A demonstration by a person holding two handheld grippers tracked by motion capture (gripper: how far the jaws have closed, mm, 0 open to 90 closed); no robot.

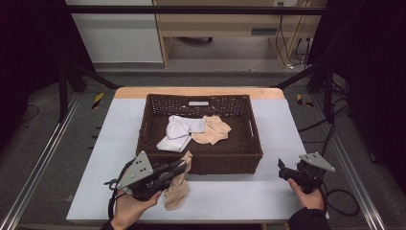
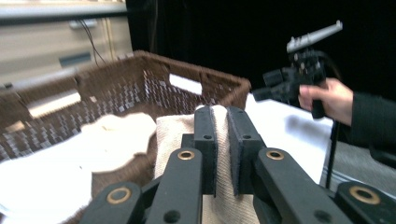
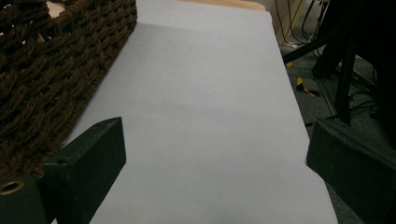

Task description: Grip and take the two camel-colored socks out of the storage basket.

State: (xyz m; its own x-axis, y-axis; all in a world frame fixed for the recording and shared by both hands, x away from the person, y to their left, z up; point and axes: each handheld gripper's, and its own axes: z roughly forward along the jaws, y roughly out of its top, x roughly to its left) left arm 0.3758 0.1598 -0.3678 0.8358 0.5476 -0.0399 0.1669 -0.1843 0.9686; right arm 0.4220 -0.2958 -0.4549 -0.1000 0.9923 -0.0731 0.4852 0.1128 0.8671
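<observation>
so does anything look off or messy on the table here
Nothing damaged or spilled. The one stray is a tan sock hanging outside the wicker basket, pinched in the left gripper; a white cloth and another tan sock lie inside.

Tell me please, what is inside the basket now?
Inside the basket lie a white cloth and a beige sock, touching each other. What lies beneath them is covered. Another beige sock, clamped by the left gripper, hangs outside.

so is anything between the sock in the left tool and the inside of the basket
Only the basket's near wall. The left tool holds the beige sock just outside it, so the sock has to go up over the rim. Inside, a white cloth and another beige sock lie on the bottom.
</observation>
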